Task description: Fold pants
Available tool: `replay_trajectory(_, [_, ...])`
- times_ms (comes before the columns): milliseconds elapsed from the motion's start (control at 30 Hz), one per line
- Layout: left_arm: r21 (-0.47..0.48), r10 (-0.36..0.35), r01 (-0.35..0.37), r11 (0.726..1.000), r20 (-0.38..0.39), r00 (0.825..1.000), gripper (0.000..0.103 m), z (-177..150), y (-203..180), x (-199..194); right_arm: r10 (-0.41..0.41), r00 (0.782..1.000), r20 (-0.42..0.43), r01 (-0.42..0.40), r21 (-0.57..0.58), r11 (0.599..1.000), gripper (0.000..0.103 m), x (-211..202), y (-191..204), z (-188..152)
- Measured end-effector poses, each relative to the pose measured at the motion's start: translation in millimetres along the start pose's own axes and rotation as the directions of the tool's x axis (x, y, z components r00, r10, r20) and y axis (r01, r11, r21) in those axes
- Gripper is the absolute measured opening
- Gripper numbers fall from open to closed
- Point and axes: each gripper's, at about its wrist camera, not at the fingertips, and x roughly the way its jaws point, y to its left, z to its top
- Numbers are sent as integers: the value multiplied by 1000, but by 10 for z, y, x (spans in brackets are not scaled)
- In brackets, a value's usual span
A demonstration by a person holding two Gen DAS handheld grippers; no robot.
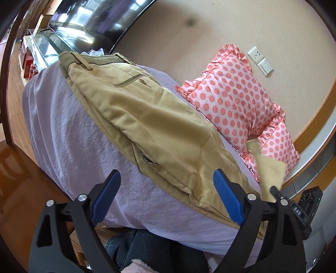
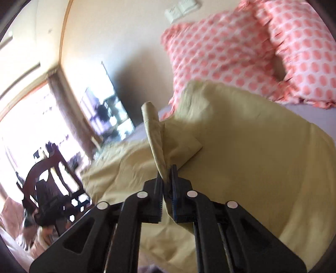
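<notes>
Tan pants [image 1: 147, 124] lie lengthwise on a lilac-covered surface [image 1: 67, 134], waistband at the far end, legs running toward me. My left gripper [image 1: 166, 197] is open and empty, its blue pads on either side of the near pant-leg edge, just above it. My right gripper [image 2: 167, 184] is shut on a fold of the tan pants [image 2: 241, 168], lifting a strip of hem [image 2: 154, 134] above the rest of the cloth. The right gripper also shows in the left wrist view [image 1: 277, 193], holding cloth up at the right.
Two pink polka-dot pillows [image 1: 229, 92] lie beside the pants against the wall. A television [image 1: 100, 19] stands past the far end. A dark wooden chair [image 2: 48, 180] stands to the left. A person's jeans-clad legs [image 1: 147, 250] are below the near edge.
</notes>
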Motion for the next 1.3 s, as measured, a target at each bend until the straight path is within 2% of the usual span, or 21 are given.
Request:
replay_trajectory(33, [10,-13,13,1000,-15,1000,90,-6,-34,36,-7,998,-55,6,-29,1000,24,109,84,-87])
replay_trajectory(67, [22,-20,21,1000,-27,999,90,-17,-70,66,-16,997,-77,13,-42,999,43,145,128,-146])
replay_trajectory(100, [37,-25,26,999,-37,999,90,-31,-107,96,-18,997,-75,15,-40,999,54,134,129,-174])
replay_trajectory(133, [51,-26,29,998,-42,999,90,-39,-136,120,-13,998,-55,12,-23,1000,69,84,96,-176])
replay_trajectory(167, [60,-26,29,998,-45,999,90,-46,-160,141,-6,1000,-20,6,5,1000,72,14,33,-155])
replay_trajectory(300, [33,-16,17,999,-56,998,91,-34,-162,242,-36,998,60,29,108,994,77,-204,-240,-68])
replay_trajectory(433, [33,40,-38,999,-50,998,89,-3,-199,290,-48,997,54,38,174,984,78,-190,-375,-83])
replay_trajectory(633, [78,88,-89,993,16,996,89,254,-271,198,-37,999,22,31,214,976,78,-92,-446,-169])
replay_trajectory(700, [53,126,-128,990,33,991,89,398,-163,228,-31,999,23,25,219,975,78,-85,-460,-175])
replay_trajectory(767, [-17,172,-171,985,46,984,89,570,46,282,-24,999,28,18,220,975,78,-94,-465,-179])
replay_trajectory(833, [-83,165,-158,984,79,983,87,752,235,294,-20,999,32,12,220,975,79,-107,-467,-189])
replay_trajectory(900, [-144,210,-198,970,70,975,80,924,377,347,-18,999,35,10,223,975,79,-116,-480,-197])
replay_trajectory(933, [-170,209,-195,966,67,976,77,998,440,371,-18,999,37,9,226,974,80,-124,-488,-201])
replay_trajectory(1000, [-201,249,-232,952,64,966,53,1118,524,414,-15,999,45,5,230,973,81,-145,-502,-211])
replay_trajectory(1033, [-213,282,-265,941,58,958,29,1166,546,432,-14,999,49,2,232,973,81,-160,-512,-217])
replay_trajectory(1067, [-219,307,-287,932,65,949,9,1201,538,427,-14,999,53,1,234,972,81,-176,-524,-224])
replay_trajectory(1133, [-159,299,-279,947,120,947,8,1258,337,374,-19,998,62,3,238,971,82,-221,-558,-229])
replay_trajectory(1200, [-8,281,-284,959,165,945,8,1293,-99,357,-31,996,83,9,251,968,82,-301,-616,-227])
replay_trajectory(1300, [193,165,-197,961,170,971,7,1236,-876,371,-68,990,126,30,282,959,82,-479,-731,-210])
